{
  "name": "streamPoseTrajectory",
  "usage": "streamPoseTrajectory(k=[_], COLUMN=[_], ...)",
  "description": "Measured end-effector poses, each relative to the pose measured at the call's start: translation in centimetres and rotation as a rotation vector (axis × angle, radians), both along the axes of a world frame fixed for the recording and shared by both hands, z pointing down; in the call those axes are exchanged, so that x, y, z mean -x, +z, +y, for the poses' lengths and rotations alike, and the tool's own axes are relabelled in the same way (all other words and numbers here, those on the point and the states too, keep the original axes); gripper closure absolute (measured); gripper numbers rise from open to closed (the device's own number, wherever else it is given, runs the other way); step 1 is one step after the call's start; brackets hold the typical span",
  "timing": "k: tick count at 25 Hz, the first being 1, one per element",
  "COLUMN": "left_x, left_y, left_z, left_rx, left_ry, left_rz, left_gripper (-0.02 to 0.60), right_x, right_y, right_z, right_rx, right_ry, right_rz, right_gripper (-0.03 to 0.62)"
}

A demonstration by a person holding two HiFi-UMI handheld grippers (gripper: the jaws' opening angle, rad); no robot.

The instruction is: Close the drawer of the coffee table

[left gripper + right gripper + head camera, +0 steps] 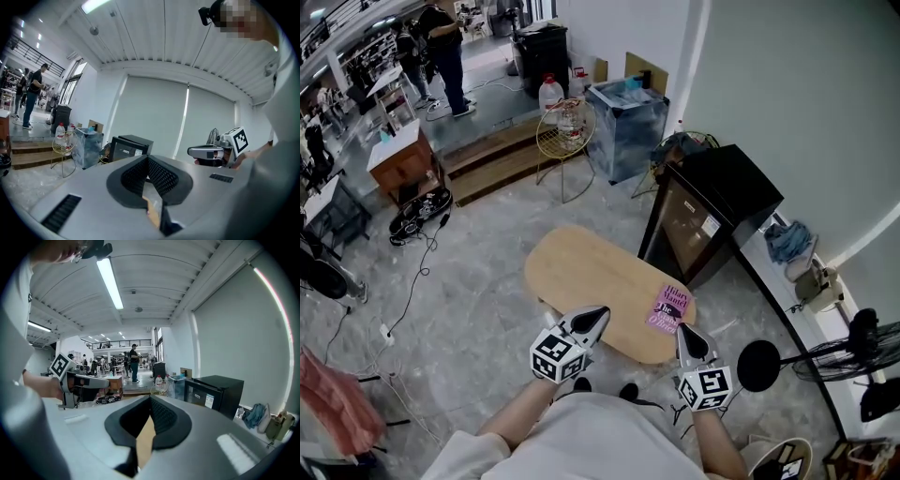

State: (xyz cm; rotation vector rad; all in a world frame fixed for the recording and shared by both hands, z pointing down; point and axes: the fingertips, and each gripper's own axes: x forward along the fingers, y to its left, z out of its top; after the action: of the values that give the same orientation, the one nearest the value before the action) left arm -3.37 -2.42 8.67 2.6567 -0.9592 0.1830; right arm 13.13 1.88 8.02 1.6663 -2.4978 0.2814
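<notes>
We are holding the left gripper [600, 313] and right gripper [684, 332] pressed together, empty, over the coffee table [581, 272].
A clear bin [628, 133] beyond is holding something blue.

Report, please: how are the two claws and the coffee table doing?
Left gripper, right gripper: shut, empty. Coffee table: no open drawer in sight. Pink book on top; nothing blocking.

Grey marble floor [478, 319], blk mini-fridge [712, 202], white wall [787, 75]
</notes>
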Motion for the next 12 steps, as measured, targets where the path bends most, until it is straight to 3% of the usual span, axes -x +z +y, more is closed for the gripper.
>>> streamPoseTrajectory(k=[12], left_x=[-0.12], left_y=[-0.31], left_z=[0.34], left_rx=[-0.002], left_ry=[-0.002], left_rz=[0.007], left_gripper=[0.574], right_x=[0.18], right_y=[-0.07], right_z=[0.47], right_rx=[-0.009], right_ry=[-0.017], right_rz=[-0.001], right_gripper=[0.583])
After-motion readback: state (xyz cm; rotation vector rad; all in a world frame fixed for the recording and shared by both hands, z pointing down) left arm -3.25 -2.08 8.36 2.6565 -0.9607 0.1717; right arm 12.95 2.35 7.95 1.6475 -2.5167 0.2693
